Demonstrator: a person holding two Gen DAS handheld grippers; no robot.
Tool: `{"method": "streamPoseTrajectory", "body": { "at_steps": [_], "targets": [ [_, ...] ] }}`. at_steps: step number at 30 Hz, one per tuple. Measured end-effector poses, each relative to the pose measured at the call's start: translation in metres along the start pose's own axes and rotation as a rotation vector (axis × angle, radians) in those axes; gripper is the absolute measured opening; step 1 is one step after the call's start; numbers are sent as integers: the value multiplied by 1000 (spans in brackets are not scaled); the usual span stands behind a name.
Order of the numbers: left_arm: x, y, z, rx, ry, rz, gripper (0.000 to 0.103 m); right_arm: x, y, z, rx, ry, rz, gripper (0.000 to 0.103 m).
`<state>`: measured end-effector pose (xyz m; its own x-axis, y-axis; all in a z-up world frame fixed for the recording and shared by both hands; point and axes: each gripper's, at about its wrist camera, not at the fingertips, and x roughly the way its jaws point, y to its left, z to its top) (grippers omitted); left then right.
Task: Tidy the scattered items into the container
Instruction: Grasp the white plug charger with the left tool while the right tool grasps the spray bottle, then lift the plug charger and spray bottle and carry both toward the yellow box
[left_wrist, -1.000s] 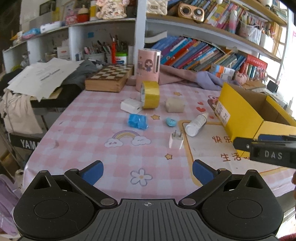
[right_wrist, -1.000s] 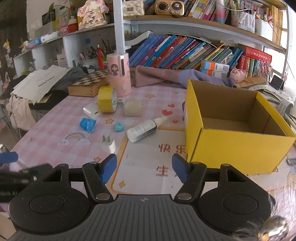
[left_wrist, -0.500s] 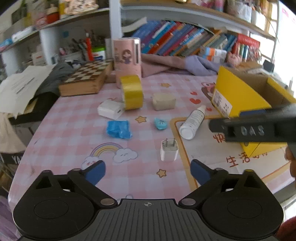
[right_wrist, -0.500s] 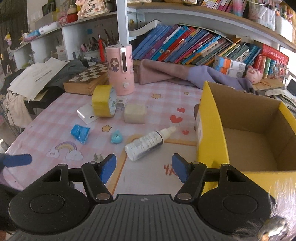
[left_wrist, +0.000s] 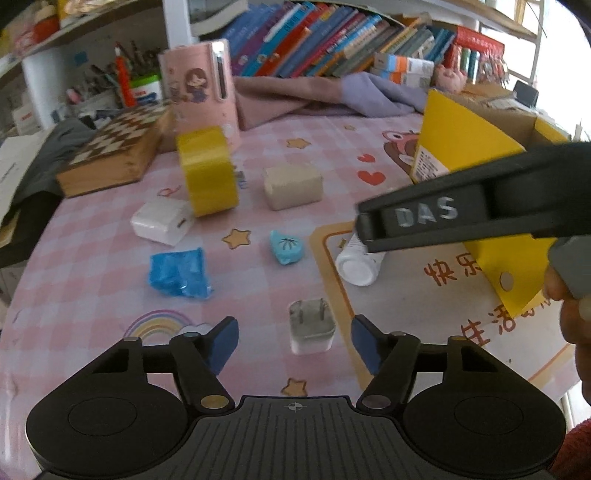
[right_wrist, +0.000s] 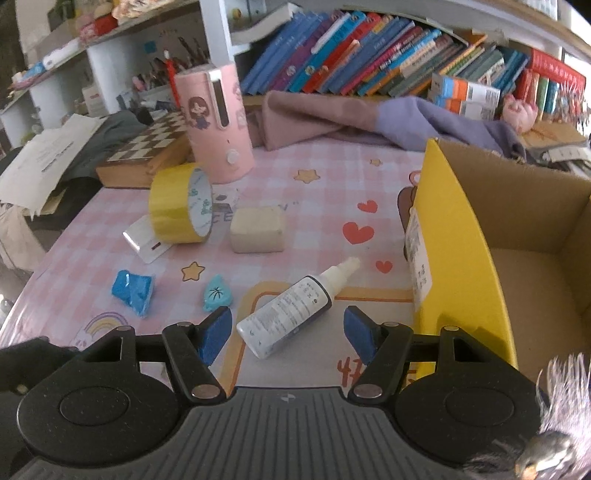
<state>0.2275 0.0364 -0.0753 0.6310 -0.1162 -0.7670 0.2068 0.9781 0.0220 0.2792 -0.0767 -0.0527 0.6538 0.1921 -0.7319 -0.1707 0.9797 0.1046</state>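
Pink checked surface, bookshelves behind, clutter waiting.

Left hand-held gripper gapes wide, the plug adapter between its fingers: light, rigid, best pinched across its flat sides. Right hand-held gripper spreads empty around the spray bottle, smooth and likely to roll; take its middle. Yellow box sits right, beyond.
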Motion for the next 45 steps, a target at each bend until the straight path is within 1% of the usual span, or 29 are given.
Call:
{"method": "streamPoseTrajectory", "body": {
  "at_steps": [3, 5, 6, 7, 10, 14, 16, 17, 19, 21, 22, 27, 31, 37, 40, 42, 45],
  "targets": [
    [9, -2, 1, 15, 28, -15, 53, 12, -1, 5, 14, 23, -12, 66],
    [14, -1, 2, 12, 47, -32, 40, 21, -3, 7, 42, 45, -22, 66],
    [15, 0, 3, 13, 48, -36, 38, 25, -4, 8, 62, 56, -23, 66],
    [16, 0, 3, 17, 45, -38, 34, 29, -5, 9, 81, 66, -24, 66],
    [17, 1, 4, 25, 40, -43, 27, 40, -7, 11, 119, 93, -25, 66],
    [17, 4, 5, 39, 41, -52, 27, 50, -3, 12, 113, 116, -26, 66],
    [15, 6, 5, 41, 49, -55, 27, 53, -3, 12, 94, 121, -22, 61],
    [14, 7, 4, 41, 51, -60, 27, 52, -3, 12, 83, 117, -13, 58],
    [11, 9, 3, 43, 47, -60, 27, 48, -2, 14, 32, 110, -36, 39],
    [11, 10, 3, 40, 50, -64, 27, 45, -2, 13, -9, 109, -53, 33],
    [12, 11, 3, 38, 52, -64, 27, 45, -2, 13, -21, 112, -59, 31],
    [16, 11, 4, 49, 52, -61, 28, 53, -1, 11, -53, 128, -75, 32],
    [18, 12, 5, 43, 47, -60, 28, 62, -2, 10, -50, 159, -73, 33],
    [19, 10, 5, 56, 34, -57, 27, 62, -3, 9, -73, 143, -60, 32],
    [17, 12, 6, 32, 36, -57, 26, 62, -4, 10, -67, 150, -41, 31],
    [12, 13, 9, 28, 16, -49, 26, 59, -6, 10, -53, 152, -25, 31],
    [3, 13, 14, 26, -9, -53, 26, 51, -7, 13, -52, 128, -11, 30]
  ]
}}
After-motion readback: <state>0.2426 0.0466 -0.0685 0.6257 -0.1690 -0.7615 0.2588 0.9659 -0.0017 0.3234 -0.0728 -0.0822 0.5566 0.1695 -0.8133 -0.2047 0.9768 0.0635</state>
